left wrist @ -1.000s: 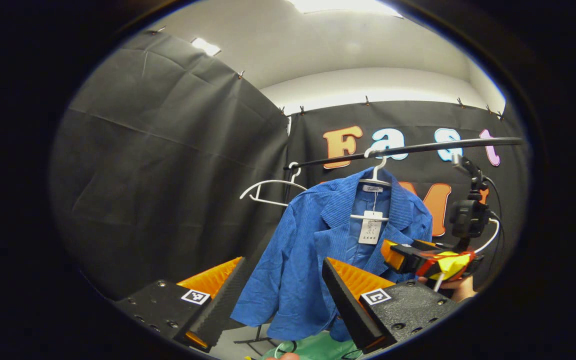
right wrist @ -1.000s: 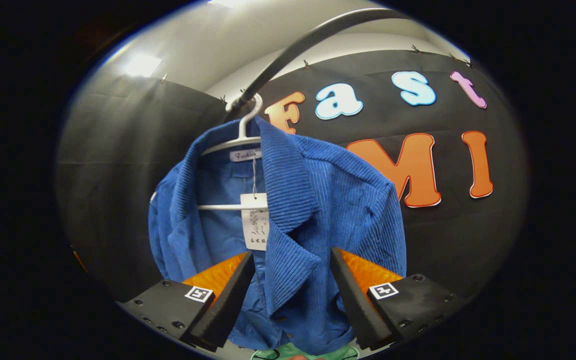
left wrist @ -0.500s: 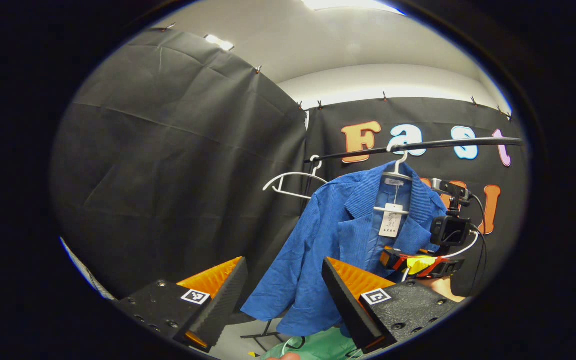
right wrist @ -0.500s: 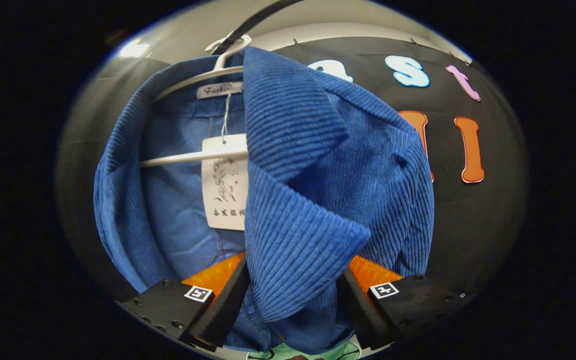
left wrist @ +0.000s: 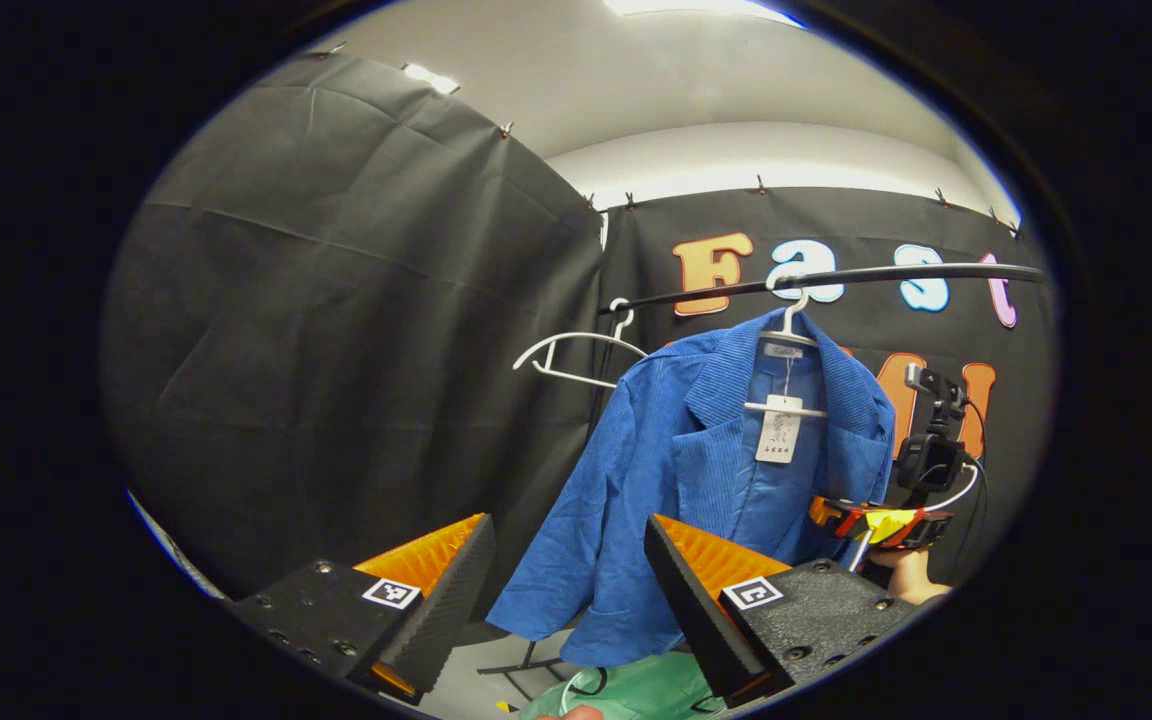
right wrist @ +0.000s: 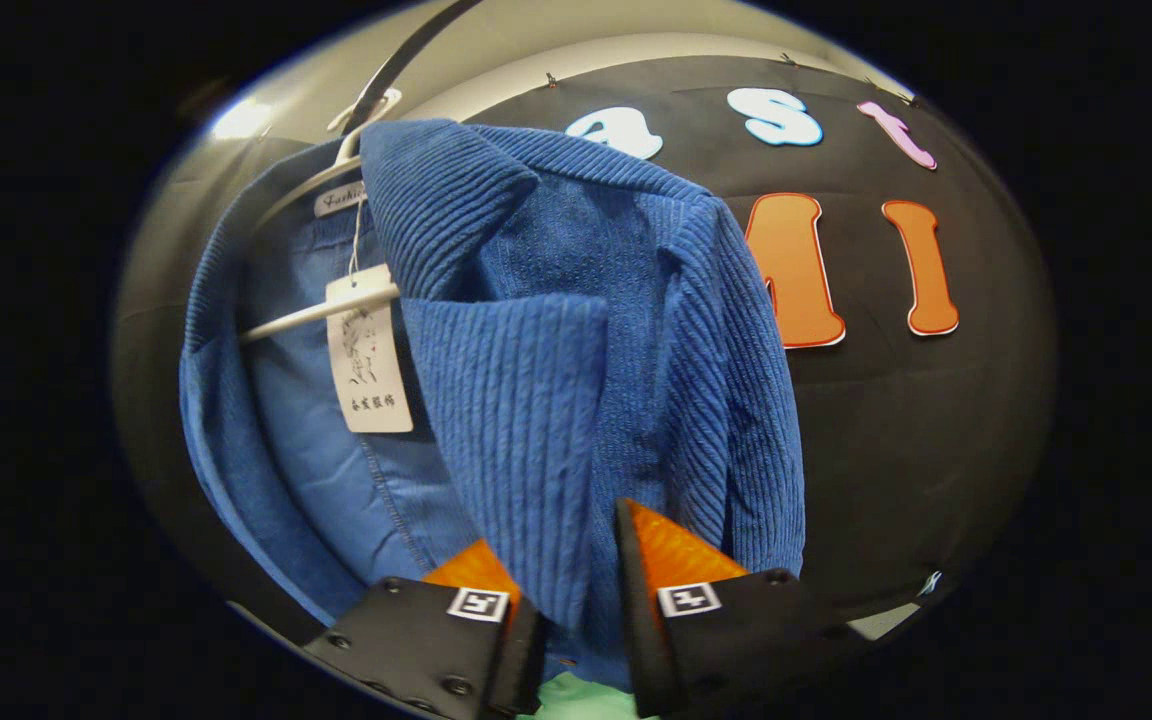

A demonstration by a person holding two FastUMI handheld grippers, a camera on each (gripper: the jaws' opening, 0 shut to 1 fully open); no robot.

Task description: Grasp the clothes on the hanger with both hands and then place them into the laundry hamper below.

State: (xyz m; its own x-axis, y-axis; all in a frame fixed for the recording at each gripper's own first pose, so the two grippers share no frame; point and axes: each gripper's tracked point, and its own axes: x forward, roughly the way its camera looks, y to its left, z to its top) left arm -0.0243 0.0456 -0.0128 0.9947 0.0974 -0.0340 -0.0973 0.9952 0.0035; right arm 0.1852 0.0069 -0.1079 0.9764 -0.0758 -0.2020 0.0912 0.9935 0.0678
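One gripper has cloth, the other has none. The right gripper [right wrist: 576,610] has its jaws drawn close on the front edge of the blue jacket [right wrist: 576,330], a fold of it pinched between them. The left gripper [left wrist: 561,590] hangs back with jaws wide apart and nothing in them, well short of the jacket's sleeve.

The jacket hangs on a white hanger [left wrist: 786,335] hooked over the black rail [left wrist: 836,283], with the green hamper [left wrist: 636,690] below it.

Risks, as I judge them: pulling down with one side only would tilt the hanger, snag the collar on its shoulder, or slide the hook along the rail. The pinch is on one thin edge, so the cloth may slip out. The paper tag [right wrist: 368,350] and its string hang close by and could catch.

Room: open space lies left of the jacket, though an empty hanger [left wrist: 576,355] hangs beside it and the curtain wall closes that side. The drop to the hamper looks unobstructed.
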